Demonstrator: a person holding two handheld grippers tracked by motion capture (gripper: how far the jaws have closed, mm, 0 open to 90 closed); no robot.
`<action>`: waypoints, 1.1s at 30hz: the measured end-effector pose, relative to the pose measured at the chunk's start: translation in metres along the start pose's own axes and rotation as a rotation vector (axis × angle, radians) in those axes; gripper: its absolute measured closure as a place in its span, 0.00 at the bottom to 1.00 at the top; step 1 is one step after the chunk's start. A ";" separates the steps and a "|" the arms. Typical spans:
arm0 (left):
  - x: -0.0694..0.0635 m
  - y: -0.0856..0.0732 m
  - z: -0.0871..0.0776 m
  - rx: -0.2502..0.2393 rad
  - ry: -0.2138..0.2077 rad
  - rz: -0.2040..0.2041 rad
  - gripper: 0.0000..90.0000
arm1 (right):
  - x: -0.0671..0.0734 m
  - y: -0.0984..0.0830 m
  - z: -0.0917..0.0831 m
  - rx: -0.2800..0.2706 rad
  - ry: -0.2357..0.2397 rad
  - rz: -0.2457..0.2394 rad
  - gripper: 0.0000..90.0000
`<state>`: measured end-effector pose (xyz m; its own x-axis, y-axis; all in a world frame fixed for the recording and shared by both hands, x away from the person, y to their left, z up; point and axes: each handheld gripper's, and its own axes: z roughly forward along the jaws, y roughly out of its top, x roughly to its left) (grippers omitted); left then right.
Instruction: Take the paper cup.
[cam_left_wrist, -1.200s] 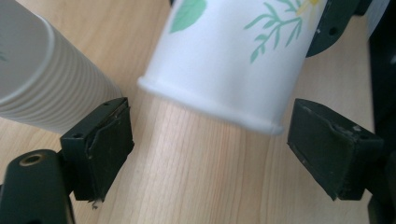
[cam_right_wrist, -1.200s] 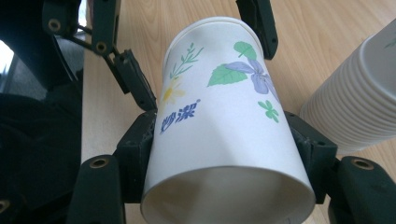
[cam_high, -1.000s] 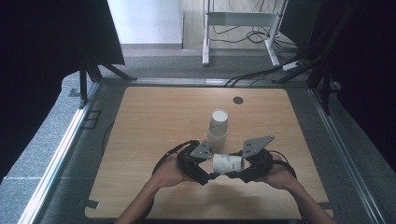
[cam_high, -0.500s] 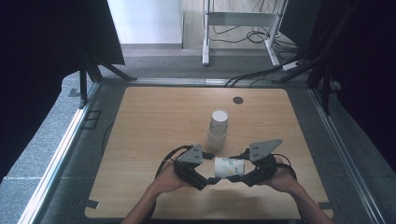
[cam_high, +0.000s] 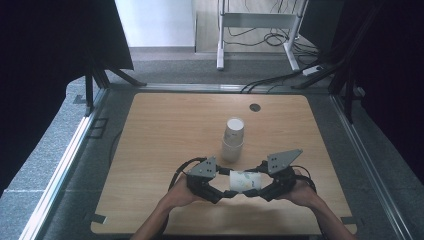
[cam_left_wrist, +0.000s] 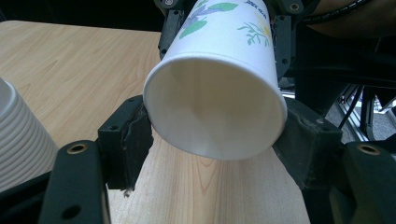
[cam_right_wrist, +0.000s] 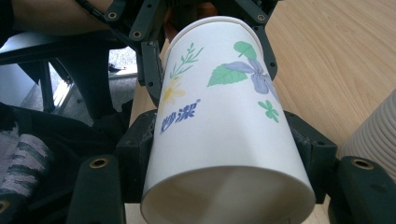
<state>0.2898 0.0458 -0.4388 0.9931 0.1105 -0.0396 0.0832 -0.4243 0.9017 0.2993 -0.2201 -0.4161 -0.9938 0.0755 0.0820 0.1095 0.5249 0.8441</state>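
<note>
A white paper cup (cam_high: 245, 181) printed with flowers lies on its side in the air between my two grippers, above the near part of the wooden table (cam_high: 165, 130). My left gripper (cam_high: 226, 192) has just been closing, and its pads now press the cup's open rim (cam_left_wrist: 215, 140) from both sides. My right gripper (cam_high: 261, 192) is shut on the base end of the cup (cam_right_wrist: 224, 140). The cup's open mouth faces the left gripper view, and its recessed bottom faces the right gripper view.
A stack of ribbed white cups (cam_high: 233, 139) stands upright just beyond the grippers, also seen as the stack (cam_left_wrist: 18, 140) and the stack (cam_right_wrist: 373, 135). A small dark grommet (cam_high: 255, 107) sits near the far edge. A metal frame (cam_high: 260, 22) and cables lie on the floor beyond.
The left gripper's jaws have drawn in onto the cup's rim. Both hands and the cup sit slightly nearer the table's front edge than a second ago.
</note>
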 end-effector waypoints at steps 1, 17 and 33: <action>0.000 0.000 0.000 0.000 0.000 0.000 0.35 | 0.000 0.000 0.000 0.000 0.000 0.000 0.40; -0.001 0.002 0.000 0.039 0.022 0.027 0.37 | -0.003 -0.002 0.004 0.031 -0.004 -0.003 0.38; 0.002 0.018 -0.006 0.207 0.027 0.078 0.38 | -0.004 0.002 -0.001 0.109 -0.068 -0.010 0.23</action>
<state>0.2926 0.0438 -0.4200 0.9949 0.0923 0.0410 0.0237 -0.6076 0.7939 0.3035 -0.2197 -0.4142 -0.9915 0.1256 0.0349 0.1053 0.6143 0.7820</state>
